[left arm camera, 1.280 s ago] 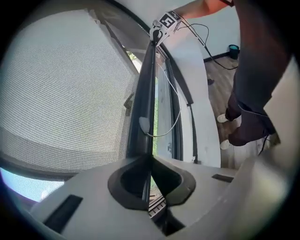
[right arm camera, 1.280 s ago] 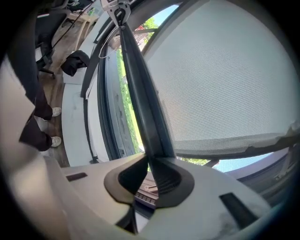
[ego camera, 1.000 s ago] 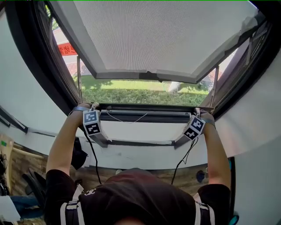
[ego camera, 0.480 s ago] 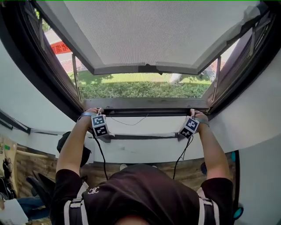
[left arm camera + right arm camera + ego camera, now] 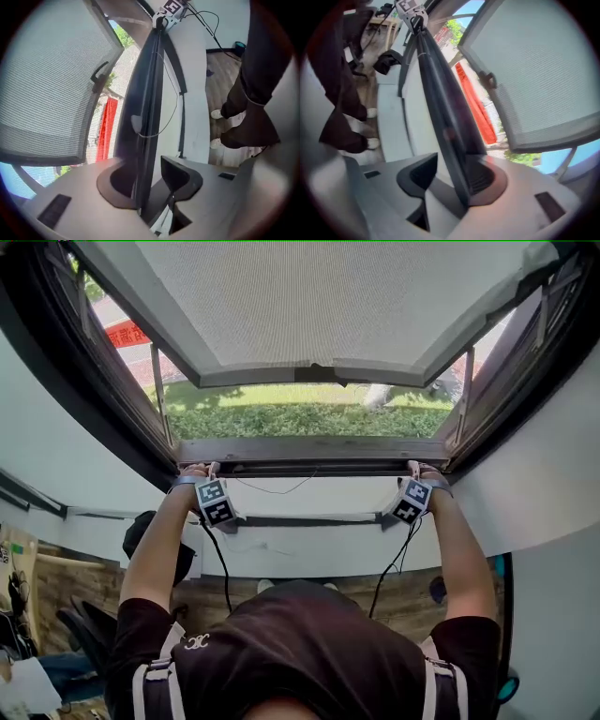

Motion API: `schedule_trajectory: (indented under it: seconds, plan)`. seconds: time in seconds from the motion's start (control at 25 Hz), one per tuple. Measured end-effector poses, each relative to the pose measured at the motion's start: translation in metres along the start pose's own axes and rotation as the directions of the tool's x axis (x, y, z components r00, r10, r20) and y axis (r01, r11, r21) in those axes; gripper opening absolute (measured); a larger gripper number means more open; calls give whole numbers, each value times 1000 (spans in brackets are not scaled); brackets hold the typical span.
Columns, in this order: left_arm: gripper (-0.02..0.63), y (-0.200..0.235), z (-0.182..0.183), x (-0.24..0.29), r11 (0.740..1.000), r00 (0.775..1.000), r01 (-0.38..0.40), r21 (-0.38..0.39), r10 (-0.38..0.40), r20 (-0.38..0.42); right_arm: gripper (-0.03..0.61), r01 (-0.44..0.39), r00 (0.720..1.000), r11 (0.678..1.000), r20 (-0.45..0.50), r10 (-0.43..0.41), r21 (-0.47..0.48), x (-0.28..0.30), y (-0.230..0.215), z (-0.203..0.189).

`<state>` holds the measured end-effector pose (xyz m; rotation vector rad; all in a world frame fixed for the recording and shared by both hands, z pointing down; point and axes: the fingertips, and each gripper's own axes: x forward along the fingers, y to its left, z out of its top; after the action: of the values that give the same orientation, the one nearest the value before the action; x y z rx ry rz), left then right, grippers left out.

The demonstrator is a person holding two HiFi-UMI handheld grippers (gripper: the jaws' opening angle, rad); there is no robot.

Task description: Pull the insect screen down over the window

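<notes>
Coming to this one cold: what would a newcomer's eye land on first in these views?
The big swung-out window sash, with its mesh-like pane, fills the top of the head view, and green lawn shows beneath it. Along the lower window frame runs a dark pull bar. The left claw and the right claw are at its two ends, both opening with the bar between their jaws.

The right gripper [image 5: 454, 179] is opening its fingers [image 5: 423, 174] around the dark screen bar [image 5: 440, 93] between them.
</notes>
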<state>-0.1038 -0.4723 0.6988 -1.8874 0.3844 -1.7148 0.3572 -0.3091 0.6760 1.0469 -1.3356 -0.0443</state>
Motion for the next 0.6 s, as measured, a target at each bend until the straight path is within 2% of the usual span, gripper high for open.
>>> schedule_trajectory:
  seconds: [0.04,0.08,0.28,0.4,0.44,0.48,0.6]
  plan:
    - [180,-5,0,0,1000,1000,26,-7,-26,0,226,-59,998,998,-15,59,-1,-1,8,0]
    - [187,-7,0,0,999,999,35,-8,-35,2,244,-92,995,996,-31,92,-5,-2,13,-1]
    - [215,-7,0,0,1000,1000,-10,7,10,0,278,-43,998,999,-52,42,-20,0,12,0]
    - [247,-16,2,-3,1000,1000,5,-11,-5,-14,320,-4,998,1000,-60,3,-14,8,16,-2]
    - [271,-18,2,2,1000,1000,5,-12,-5,-15,341,26,998,999,-63,-27,-19,11,15,-2]
    - [334,-18,3,8,1000,1000,-12,-7,12,-5,328,53,996,998,-64,-54,-21,13,13,-2]
    - [293,-9,7,11,997,997,-63,-34,65,50,316,62,996,998,-61,-61,11,15,12,2]
